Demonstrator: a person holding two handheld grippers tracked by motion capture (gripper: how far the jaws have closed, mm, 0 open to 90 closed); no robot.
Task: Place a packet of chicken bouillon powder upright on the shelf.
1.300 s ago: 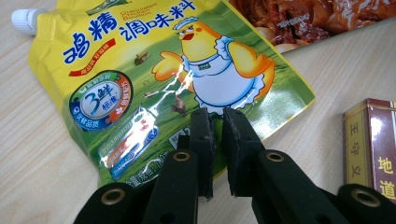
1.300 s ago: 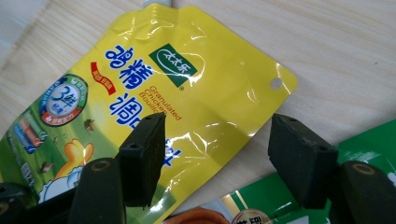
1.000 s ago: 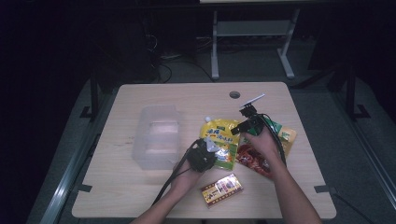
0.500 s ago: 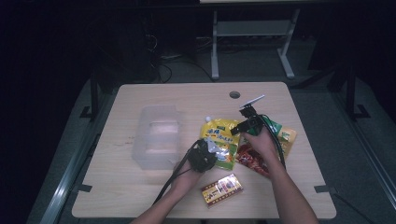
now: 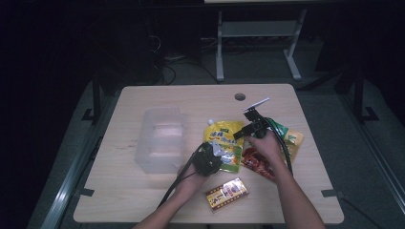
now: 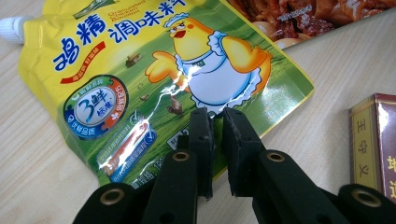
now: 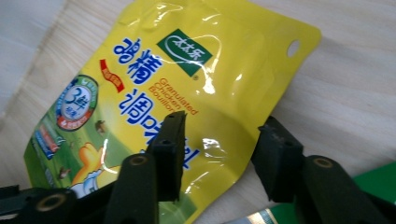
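One light wooden table (image 5: 143, 191) carried five loose things. One clear plastic lidded box (image 5: 160, 138) stood left of centre. Just right of it lay one yellow and green chicken bouillon pouch (image 5: 225, 138), flat, its white spout cap (image 6: 10, 28) at an upper corner and a punched hole at the other in the right gripper view. One red snack packet with a food photograph (image 5: 257, 163) lay beside the pouch on the right, touching or slightly under its edge. One green and yellow packet (image 5: 292, 139) lay further right, partly under the person's right hand. One small maroon and gold carton (image 5: 227, 193) lay apart, near the front edge.

Two grippers were at work. The left gripper (image 6: 217, 116) stood over the pouch's lower edge, its jaws nearly together with only a thin gap; whether they pinched the foil I could not tell. The right gripper (image 7: 219, 135) hovered over the pouch's upper right part, its jaws set wide apart, straddling the pouch's side edge and gripping nothing.
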